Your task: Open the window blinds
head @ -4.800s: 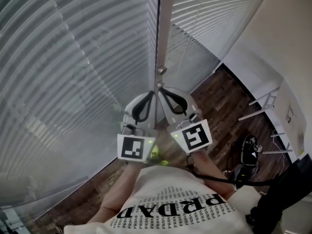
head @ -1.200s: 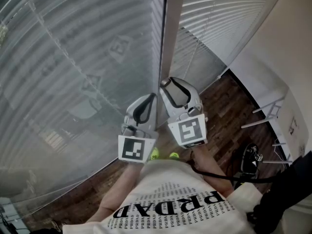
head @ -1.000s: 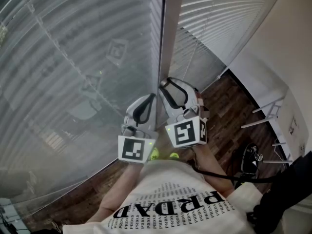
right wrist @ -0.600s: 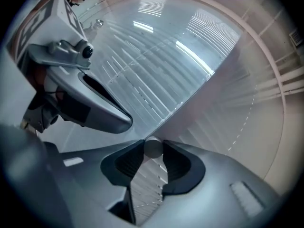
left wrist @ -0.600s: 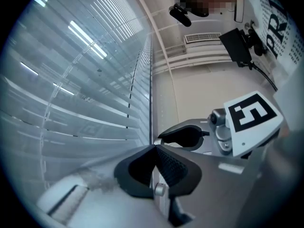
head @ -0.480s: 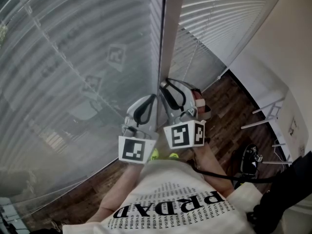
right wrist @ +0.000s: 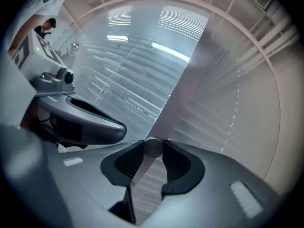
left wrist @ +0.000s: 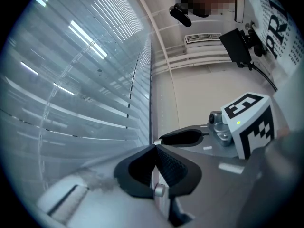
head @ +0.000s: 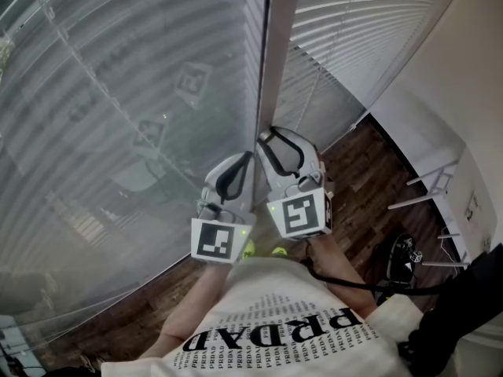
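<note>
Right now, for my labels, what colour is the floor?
Dark brown wood-grain floor, clearest in the head view.

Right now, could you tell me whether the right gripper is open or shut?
Shut on the wand: the right gripper has just been closing its jaws, and its view shows them pressing the wand.

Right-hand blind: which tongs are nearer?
Right. The right tongs sit before the right-hand blind, beside the post; the left tongs sit across the post, before the other blind.

A dark wooden floor (head: 361,163) is seen; a black object (head: 402,251) is laid on it near white frame legs (head: 428,181).
</note>
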